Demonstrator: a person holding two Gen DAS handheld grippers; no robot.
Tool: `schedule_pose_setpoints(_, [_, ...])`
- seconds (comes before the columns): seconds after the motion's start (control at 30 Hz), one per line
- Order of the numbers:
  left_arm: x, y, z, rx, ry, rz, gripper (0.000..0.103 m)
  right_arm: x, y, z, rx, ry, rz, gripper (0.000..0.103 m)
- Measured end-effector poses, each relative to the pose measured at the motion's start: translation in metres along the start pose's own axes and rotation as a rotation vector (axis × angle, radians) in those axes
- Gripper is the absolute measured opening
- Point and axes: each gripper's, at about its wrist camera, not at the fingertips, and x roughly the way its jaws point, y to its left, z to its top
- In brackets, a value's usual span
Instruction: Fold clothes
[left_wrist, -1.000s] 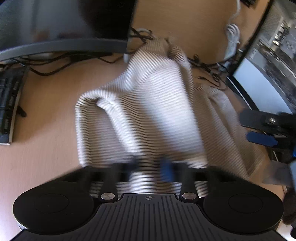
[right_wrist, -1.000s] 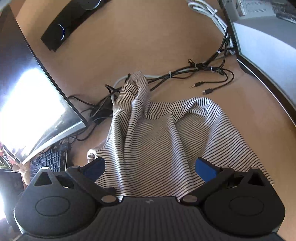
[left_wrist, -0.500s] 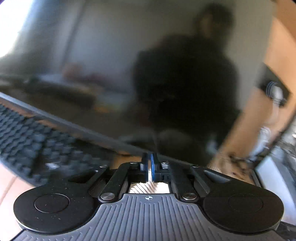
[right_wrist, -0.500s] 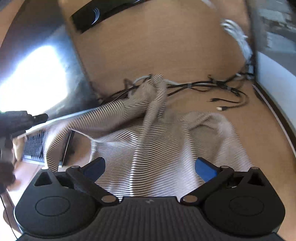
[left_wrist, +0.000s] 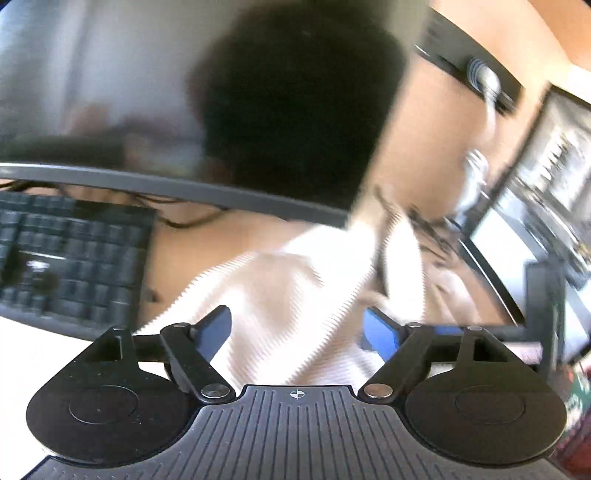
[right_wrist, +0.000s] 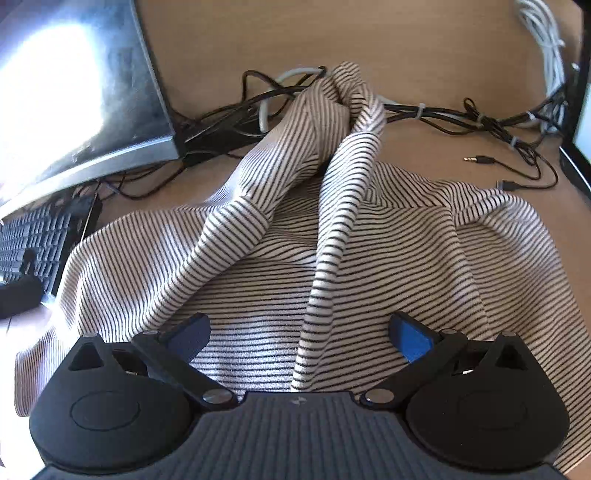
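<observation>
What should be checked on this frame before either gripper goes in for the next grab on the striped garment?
1. Right gripper open: ok, jaws spread wide, nothing between them.
2. Left gripper open: ok, jaws apart, nothing gripped.
3. Striped garment flat enough to fold: not ok, bunched, with two twisted ridges running up to a peak at the far end.
4. Garment clear of cables: not ok, its far peak lies on the cable bundle.
5. Garment clear of keyboard: cannot tell, the left edge comes close to it.
6. Left view sharp enough to choose a grasp point: not ok, the fabric is motion-blurred.
</observation>
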Motion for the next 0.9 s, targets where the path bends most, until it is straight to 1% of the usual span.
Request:
schedule_pose_setpoints(0.07, [0.000, -0.008, -0.002, 0.029, -0.006, -0.054, 0.089, 0.002, 0.003, 0.002, 0.003, 0.020, -0.020, 0.103])
schedule_pose_setpoints(0.1, [-0.001, -0.012, -0.003, 0.044, -0.009, -0.080, 0.095, 0.004, 0.007, 0.005, -0.026, 0.045, -0.040, 0.103])
schedule_pose_setpoints(0.13, [-0.001, -0.016, -0.004, 0.058, -0.013, -0.107, 0.095, 0.006, 0.010, 0.008, -0.075, 0.074, -0.038, 0.103])
schedule_pose_setpoints(0.17, [-0.001, -0.020, -0.005, 0.073, -0.016, -0.134, 0.095, 0.001, 0.003, 0.011, -0.062, 0.061, -0.023, 0.102])
schedule_pose_setpoints(0.2, [-0.002, -0.022, -0.005, 0.085, -0.017, -0.165, 0.096, -0.003, -0.004, 0.014, -0.048, 0.048, -0.008, 0.098])
schedule_pose_setpoints(0.23, [-0.005, -0.022, -0.004, 0.094, -0.021, -0.198, 0.097, -0.008, -0.011, 0.018, -0.035, 0.035, 0.007, 0.082])
schedule_pose_setpoints(0.27, [-0.005, -0.023, -0.004, 0.106, -0.023, -0.225, 0.097, -0.012, -0.018, 0.021, -0.022, 0.022, 0.018, 0.056])
schedule_pose_setpoints(0.3, [-0.003, -0.026, -0.004, 0.118, -0.020, -0.249, 0.098, -0.016, -0.025, 0.026, -0.011, 0.008, -0.020, 0.042])
schedule_pose_setpoints(0.33, [-0.002, -0.028, -0.004, 0.131, -0.017, -0.273, 0.099, -0.020, -0.033, 0.030, -0.002, -0.006, -0.058, 0.024])
schedule_pose_setpoints(0.37, [0.001, -0.032, -0.005, 0.145, -0.013, -0.287, 0.099, -0.023, -0.039, 0.035, -0.025, -0.019, -0.092, 0.014])
schedule_pose_setpoints(0.4, [0.006, -0.036, -0.006, 0.160, -0.008, -0.292, 0.099, -0.026, -0.046, 0.040, -0.050, -0.032, -0.129, 0.009])
schedule_pose_setpoints(0.43, [0.010, -0.040, -0.006, 0.176, -0.003, -0.297, 0.100, -0.031, -0.049, 0.043, -0.111, -0.060, -0.203, 0.002])
schedule_pose_setpoints(0.47, [0.015, -0.045, -0.007, 0.193, -0.004, -0.301, 0.101, -0.037, -0.050, 0.048, -0.203, -0.111, -0.313, 0.001])
schedule_pose_setpoints(0.5, [0.021, -0.052, -0.008, 0.216, -0.011, -0.304, 0.101, -0.043, -0.051, 0.051, -0.276, -0.161, -0.400, 0.001])
schedule_pose_setpoints(0.53, [0.028, -0.059, -0.010, 0.243, -0.015, -0.304, 0.101, -0.050, -0.057, 0.057, -0.282, -0.186, -0.435, 0.001])
schedule_pose_setpoints(0.6, [0.042, -0.075, -0.017, 0.328, -0.019, -0.289, 0.102, -0.065, -0.069, 0.068, -0.290, -0.235, -0.502, 0.001])
schedule_pose_setpoints(0.63, [0.049, -0.082, -0.021, 0.380, -0.024, -0.280, 0.102, -0.072, -0.078, 0.072, -0.249, -0.242, -0.463, 0.002])
schedule_pose_setpoints(0.7, [0.060, -0.090, -0.033, 0.468, -0.029, -0.271, 0.102, -0.084, -0.084, 0.074, -0.161, -0.218, -0.316, 0.004])
schedule_pose_setpoints(0.73, [0.066, -0.091, -0.039, 0.493, -0.019, -0.272, 0.102, -0.083, -0.082, 0.072, -0.139, -0.198, -0.261, 0.013])
schedule_pose_setpoints(0.77, [0.069, -0.090, -0.044, 0.505, -0.005, -0.276, 0.102, -0.081, -0.080, 0.070, -0.117, -0.178, -0.207, 0.029])
schedule_pose_setpoints(0.8, [0.070, -0.088, -0.047, 0.512, 0.006, -0.282, 0.102, -0.079, -0.076, 0.065, -0.107, -0.160, -0.162, 0.038])
schedule_pose_setpoints(0.83, [0.069, -0.087, -0.050, 0.519, 0.015, -0.291, 0.102, -0.075, -0.071, 0.060, -0.098, -0.143, -0.124, 0.051])
schedule_pose_setpoints(0.87, [0.066, -0.086, -0.051, 0.524, 0.022, -0.304, 0.102, -0.069, -0.064, 0.052, -0.092, -0.121, -0.088, 0.054])
schedule_pose_setpoints(0.9, [0.064, -0.085, -0.053, 0.522, 0.035, -0.319, 0.102, -0.062, -0.057, 0.047, -0.090, -0.095, -0.060, 0.054])
